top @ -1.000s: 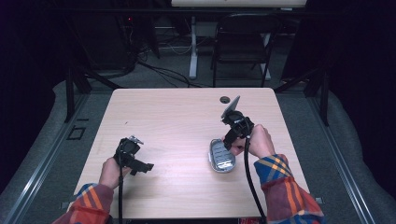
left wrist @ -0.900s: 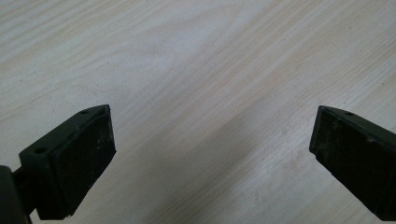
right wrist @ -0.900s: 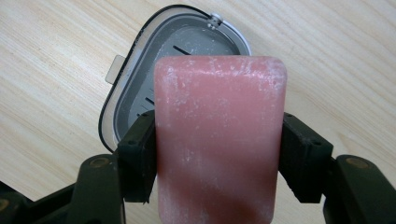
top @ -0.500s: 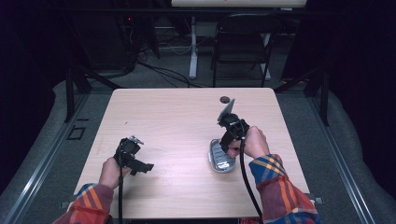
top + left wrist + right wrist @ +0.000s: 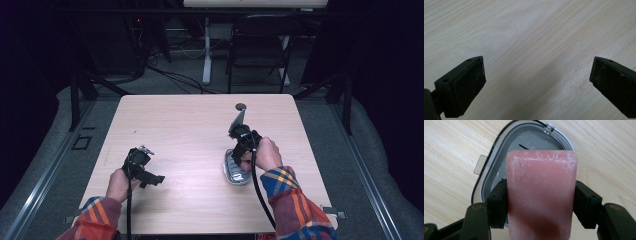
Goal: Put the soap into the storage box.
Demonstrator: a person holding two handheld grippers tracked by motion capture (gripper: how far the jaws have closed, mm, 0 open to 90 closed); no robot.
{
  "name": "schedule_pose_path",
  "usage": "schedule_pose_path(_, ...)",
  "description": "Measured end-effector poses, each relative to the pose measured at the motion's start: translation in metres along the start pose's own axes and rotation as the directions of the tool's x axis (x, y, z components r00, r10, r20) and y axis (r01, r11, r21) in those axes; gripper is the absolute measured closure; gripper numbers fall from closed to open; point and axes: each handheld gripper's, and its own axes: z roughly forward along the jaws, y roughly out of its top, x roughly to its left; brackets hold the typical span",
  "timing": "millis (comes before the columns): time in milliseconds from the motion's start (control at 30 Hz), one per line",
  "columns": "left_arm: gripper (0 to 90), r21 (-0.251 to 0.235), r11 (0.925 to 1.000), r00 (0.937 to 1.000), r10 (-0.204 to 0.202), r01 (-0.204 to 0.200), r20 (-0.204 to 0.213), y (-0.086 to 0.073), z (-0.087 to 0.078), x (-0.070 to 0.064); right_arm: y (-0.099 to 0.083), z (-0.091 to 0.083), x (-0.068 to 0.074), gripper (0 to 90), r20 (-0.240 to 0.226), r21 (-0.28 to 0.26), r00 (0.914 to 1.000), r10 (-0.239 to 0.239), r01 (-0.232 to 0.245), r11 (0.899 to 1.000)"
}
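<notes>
The right tongs [image 5: 541,202] grasp a pink soap [image 5: 541,195] by its two long sides, one jaw pressed on each; the soap is held just above an open grey dish [image 5: 499,170], whose rim and slotted floor show behind and beneath it; in the high view the right tongs [image 5: 242,145] hang over the dish [image 5: 235,172], which lies on the table [image 5: 190,125] directly below them; a small dark disc [image 5: 241,106] lies on the table well beyond them; the left tongs [image 5: 536,82] are released, jaws wide apart over bare wood, well apart from the dish; the left tongs [image 5: 142,167] sit near the table's near edge.
</notes>
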Motion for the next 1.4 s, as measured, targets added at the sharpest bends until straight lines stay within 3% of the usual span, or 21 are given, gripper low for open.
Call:
schedule_pose_path(200,0.2,0.004,1.0,1.0,0.003,-0.003,0.002,0.0,0.0,0.0,0.005,0.004,0.003,37.0,0.014,0.045,0.9999,-0.001,0.0,0.999)
schedule_pose_path(300,0.2,0.005,1.0,1.0,0.004,-0.004,0.003,0.0,0.0,0.0,0.006,0.006,0.005,37.0,0.012,0.043,0.9999,0.007,-0.007,0.999)
schedule_pose_path(333,0.2,0.005,1.0,1.0,0.004,-0.004,0.002,0.0,0.0,0.0,0.005,0.009,0.007,37.0,0.006,0.01,0.9994,0.034,-0.034,0.999)
schedule_pose_path(367,0.2,0.006,1.0,1.0,0.005,-0.005,0.002,0.0,0.0,0.0,0.007,0.007,0.006,37.0,0.016,0.035,0.9997,0.019,-0.019,0.999)
schedule_pose_path(533,0.2,0.007,1.0,1.0,0.007,-0.007,0.002,0.0,0.0,-0.001,0.009,0.009,0.007,36.9,0.021,0.056,0.9996,0.019,-0.02,0.998)
schedule_pose_path(800,0.2,0.007,0.9999,0.9999,0.009,-0.009,0.004,0.001,0.0,-0.001,0.009,0.012,0.009,36.1,0.007,0.032,0.9978,0.066,-0.066,0.997)
schedule_pose_path(833,0.3,0.008,0.9999,0.9999,0.01,-0.01,0.004,0.001,0.0,-0.001,0.009,0.01,0.008,36.6,0.017,0.047,0.9986,0.051,-0.052,0.998)
schedule_pose_path(900,0.3,0.008,0.9999,0.9999,0.01,-0.01,0.003,0.001,0.0,-0.001,0.007,0.008,0.009,36.6,0.016,0.007,0.9966,0.081,-0.081,0.997)
schedule_pose_path(1167,0.3,0.01,0.9999,0.9999,0.013,-0.013,0.003,0.001,0.0,-0.001,-0.003,-0.009,0.0,35.7,-0.023,-0.017,0.9977,0.063,-0.064,0.998)
schedule_pose_path(1300,0.3,0.011,0.9998,0.9999,0.015,-0.015,0.005,0.001,0.0,-0.001,-0.012,-0.016,-0.006,34.7,-0.038,-0.071,0.9967,0.071,-0.074,0.995)
schedule_pose_path(1367,0.3,0.012,0.9998,0.9999,0.015,-0.015,0.005,0.001,0.0,-0.001,-0.016,-0.021,-0.01,33.9,-0.042,-0.069,0.9975,0.057,-0.059,0.996)
schedule_pose_path(1400,0.3,0.012,0.9998,0.9999,0.015,-0.016,0.005,0.001,0.0,-0.001,-0.019,-0.022,-0.011,33.3,-0.044,-0.096,0.9969,0.065,-0.069,0.993)
